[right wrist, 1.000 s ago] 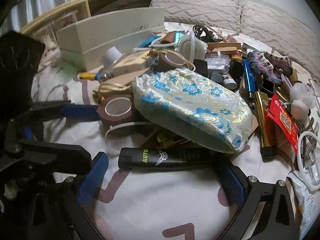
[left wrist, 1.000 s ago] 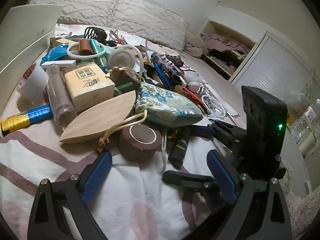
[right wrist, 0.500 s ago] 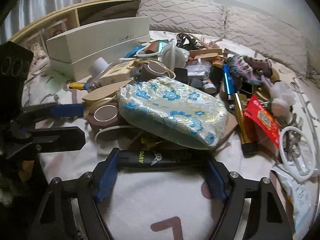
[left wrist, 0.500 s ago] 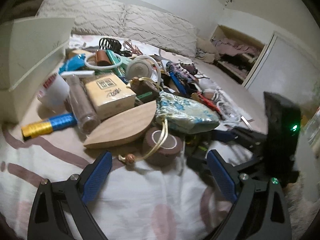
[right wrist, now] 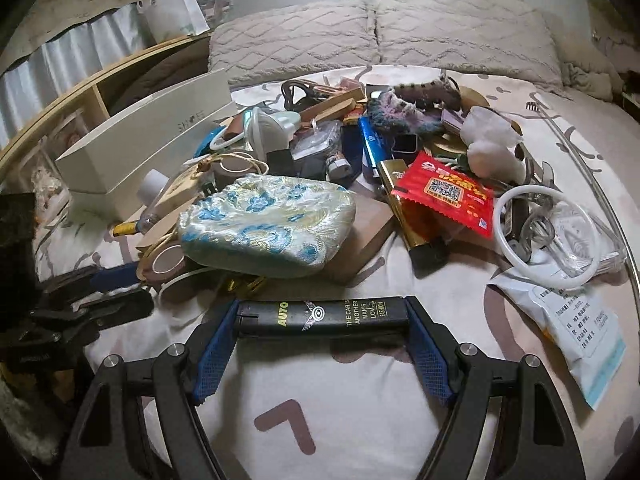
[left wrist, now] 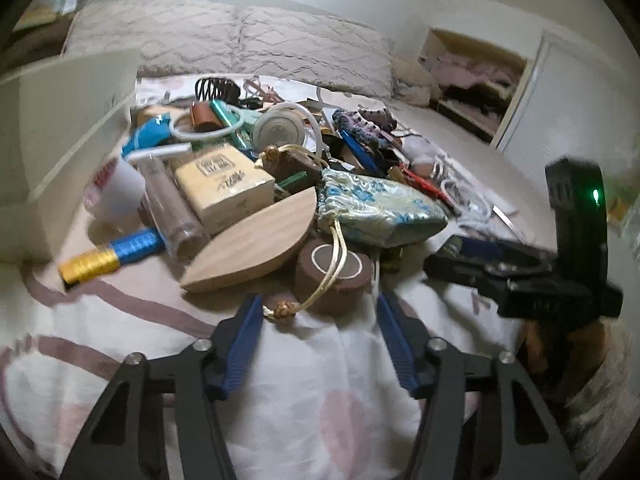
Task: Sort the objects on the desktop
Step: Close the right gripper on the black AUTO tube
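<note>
The right gripper (right wrist: 322,320) was clamped on a black lighter (right wrist: 322,317), its blue pads pressed against both ends, the lighter lying crosswise just above the bedsheet (right wrist: 320,400) in front of the pile. Behind it sat a brocade pouch (right wrist: 268,226) with blue flowers, and to its right a red packet (right wrist: 446,194) and a white ring (right wrist: 548,240). The left gripper (left wrist: 318,308) stood released, fingers spread, just short of a brown tape roll (left wrist: 331,274); the pouch's cord lay across the roll, though blur made any contact hard to judge. A wooden leaf-shaped piece (left wrist: 252,242) leaned beside the roll.
</note>
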Available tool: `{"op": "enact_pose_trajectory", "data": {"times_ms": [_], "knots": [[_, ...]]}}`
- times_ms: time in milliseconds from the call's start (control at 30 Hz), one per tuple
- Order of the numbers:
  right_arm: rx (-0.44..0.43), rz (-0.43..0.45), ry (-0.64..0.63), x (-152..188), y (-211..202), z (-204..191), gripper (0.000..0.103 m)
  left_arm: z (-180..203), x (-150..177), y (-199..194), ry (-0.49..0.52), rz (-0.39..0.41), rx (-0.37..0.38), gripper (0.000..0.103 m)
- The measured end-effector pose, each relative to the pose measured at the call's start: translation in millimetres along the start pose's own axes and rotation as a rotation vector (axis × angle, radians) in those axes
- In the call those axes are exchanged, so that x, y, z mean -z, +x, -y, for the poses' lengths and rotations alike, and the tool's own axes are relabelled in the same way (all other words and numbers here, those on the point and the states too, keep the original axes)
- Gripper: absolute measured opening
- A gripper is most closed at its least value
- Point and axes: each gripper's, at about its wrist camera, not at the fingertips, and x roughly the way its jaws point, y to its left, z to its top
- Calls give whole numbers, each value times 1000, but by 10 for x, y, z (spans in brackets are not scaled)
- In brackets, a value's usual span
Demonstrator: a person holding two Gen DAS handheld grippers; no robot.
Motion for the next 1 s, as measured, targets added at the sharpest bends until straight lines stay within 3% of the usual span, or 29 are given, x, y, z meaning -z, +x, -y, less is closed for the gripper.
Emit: {"op": "enact_pose_trajectory", "data": {"times_ms": [67,167,300,700,1000], "knots": [[6,-3,-4,-3,15,-14,80,22,11,3,5,-15,9,49],[1,-8,6,-8,35,0,80,102,42,3,52,-21,-41,48],[4,-11,5,-4,43,3,80,128,73,-33,41,-14,-73,20],[3,-15,7,-4,58,7,80,326,113,13,53,-58,96,19],[6,-15,4,0,63,0,80,292,90,103,101,-49,-56,19]]}}
